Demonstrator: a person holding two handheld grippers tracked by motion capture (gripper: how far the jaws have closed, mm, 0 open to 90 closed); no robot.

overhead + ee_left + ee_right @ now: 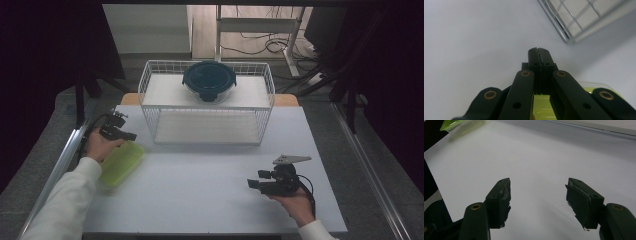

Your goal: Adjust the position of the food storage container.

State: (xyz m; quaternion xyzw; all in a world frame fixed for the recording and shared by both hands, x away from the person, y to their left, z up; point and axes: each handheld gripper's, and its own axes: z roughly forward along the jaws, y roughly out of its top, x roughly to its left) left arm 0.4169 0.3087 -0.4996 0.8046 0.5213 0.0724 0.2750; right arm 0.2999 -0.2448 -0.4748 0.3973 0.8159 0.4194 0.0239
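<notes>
Step in hand: you look to be starting on the green container; your left gripper hovers over its far end with nothing held.
Left gripper state: jaws pressed together, empty, as its own view shows.
Container's place: just below and behind your left jaw tips, flat on the white table, its yellow-green lid showing between the gripper's links.
Next move: by my reading, you need to part the jaws first, then come down on a rim or edge; closed as they are, they can only push.
Left hand pose: forearm angled in from the near left, gripper pointing toward the wire basket.
Right gripper state: your right gripper rests low, well apart from the container, jaws spread and empty.
Beyond the jaws: a dark round lidded bowl sits on top of the basket.
</notes>
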